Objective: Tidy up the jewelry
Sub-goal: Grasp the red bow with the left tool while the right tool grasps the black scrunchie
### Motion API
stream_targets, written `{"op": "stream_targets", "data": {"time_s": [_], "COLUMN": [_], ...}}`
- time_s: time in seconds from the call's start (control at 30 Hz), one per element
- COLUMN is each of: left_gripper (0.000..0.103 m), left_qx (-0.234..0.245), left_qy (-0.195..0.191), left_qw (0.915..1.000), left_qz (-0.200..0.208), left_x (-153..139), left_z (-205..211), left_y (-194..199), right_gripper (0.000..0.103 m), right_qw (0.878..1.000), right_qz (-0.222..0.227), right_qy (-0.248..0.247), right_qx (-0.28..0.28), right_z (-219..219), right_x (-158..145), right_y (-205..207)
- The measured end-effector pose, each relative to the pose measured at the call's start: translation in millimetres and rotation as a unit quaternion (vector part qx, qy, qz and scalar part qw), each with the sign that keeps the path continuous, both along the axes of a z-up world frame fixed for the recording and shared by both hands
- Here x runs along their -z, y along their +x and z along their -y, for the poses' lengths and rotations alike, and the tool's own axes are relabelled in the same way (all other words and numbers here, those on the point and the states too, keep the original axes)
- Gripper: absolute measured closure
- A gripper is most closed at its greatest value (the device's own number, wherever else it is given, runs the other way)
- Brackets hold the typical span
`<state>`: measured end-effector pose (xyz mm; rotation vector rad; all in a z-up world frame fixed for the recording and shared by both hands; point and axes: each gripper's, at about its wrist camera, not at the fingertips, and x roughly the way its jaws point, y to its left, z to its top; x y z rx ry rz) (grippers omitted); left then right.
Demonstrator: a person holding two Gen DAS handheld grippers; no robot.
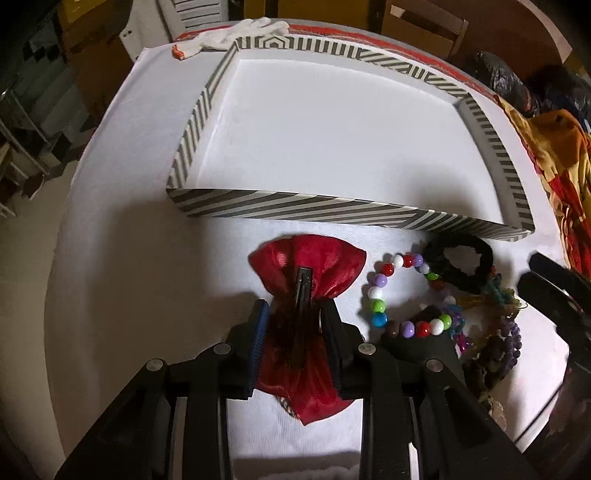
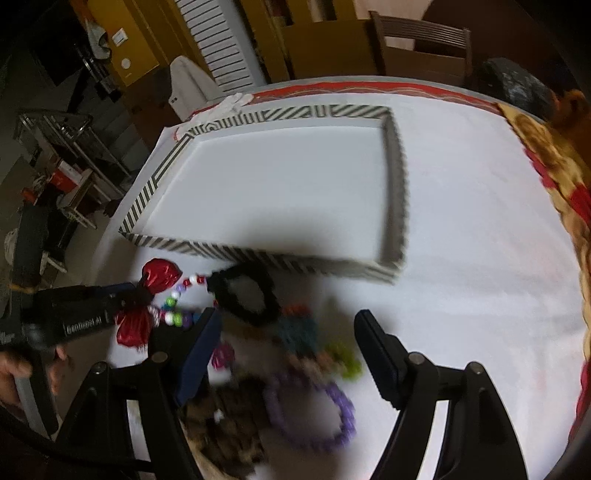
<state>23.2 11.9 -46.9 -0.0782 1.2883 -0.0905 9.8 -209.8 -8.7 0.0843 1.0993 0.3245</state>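
A shallow striped tray (image 1: pixel 207 206) with a bare white floor sits on a white-covered table (image 1: pixel 129 258), its 4 low walls fencing off the middle of the surface. Beyond the tray's far-left corner a white glove (image 1: pixel 236 33) lies at the table's edge; off the tray's right wall, a red-and-yellow patterned cloth (image 1: pixel 554 155) crowds the right rim. To the right of the tray in the right wrist view, a broad stretch of bare cloth stays open.

All the jewelry lies just outside the tray's near wall. A red bow hair clip (image 1: pixel 314 262) rests on the cloth there, its pinched middle between the jaws of the left gripper (image 1: pixel 293 325), which stand narrow around it; whether the pads (image 1: pixel 258 332) press the fabric cannot be told. Just beside the bow, still along the near wall, a bracelet of coloured beads (image 1: pixel 380 295) curls against a black scrunchie (image 1: pixel 461 266), with a tangle of purple beads (image 1: pixel 511 332) and other small pieces nearer the camera.

The right gripper (image 2: pixel 288 332) hangs over that pile, jaws wide with nothing gripped. A blurred purple bead ring (image 2: pixel 332 413) lies between and below its fingers, the scrunchie between it and the tray. A person's hand (image 2: pixel 22 369) holds the left gripper's handle.
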Motion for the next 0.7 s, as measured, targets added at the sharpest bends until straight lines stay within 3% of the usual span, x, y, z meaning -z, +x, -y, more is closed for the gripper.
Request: {"op": "stream_targets", "data": {"time_s": [0.17, 0.2, 0.23, 0.3, 0.47, 0.7], "left_gripper": [0.080, 0.083, 0.087, 0.091, 0.092, 0.093], "left_qx": [0.000, 0.001, 0.001, 0.003, -0.012, -0.003], "left_qy": [0.000, -0.006, -0.011, -0.013, -0.026, -0.029], "left_qw": [1.0000, 0.9999, 0.9998, 0.9998, 0.9991, 0.9971], "left_qz": [0.007, 0.010, 0.014, 0.016, 0.031, 0.070], "left_x": [0, -1, -1, 0, -14, -58], "left_z": [0, -1, -2, -3, -13, -24], "left_y": [6, 6, 5, 3, -5, -11], "right_gripper": [0.034, 0.044, 0.066, 0.090, 0.095, 0.096], "right_qw": [1.000, 0.999, 0.999, 0.998, 0.998, 0.997], "right_qz": [-0.016, -0.020, -0.028, -0.041, -0.029, -0.004], "right_qy": [-0.005, -0.005, -0.003, -0.002, 0.011, 0.053], "right_qx": [-0.020, -0.024, -0.029, -0.037, -0.046, -0.057], "right_z": [-21, -23, -26, -30, -29, -19], "right_x": [20, 24, 30, 39, 31, -19], "right_y": [28, 33, 38, 44, 39, 24]}}
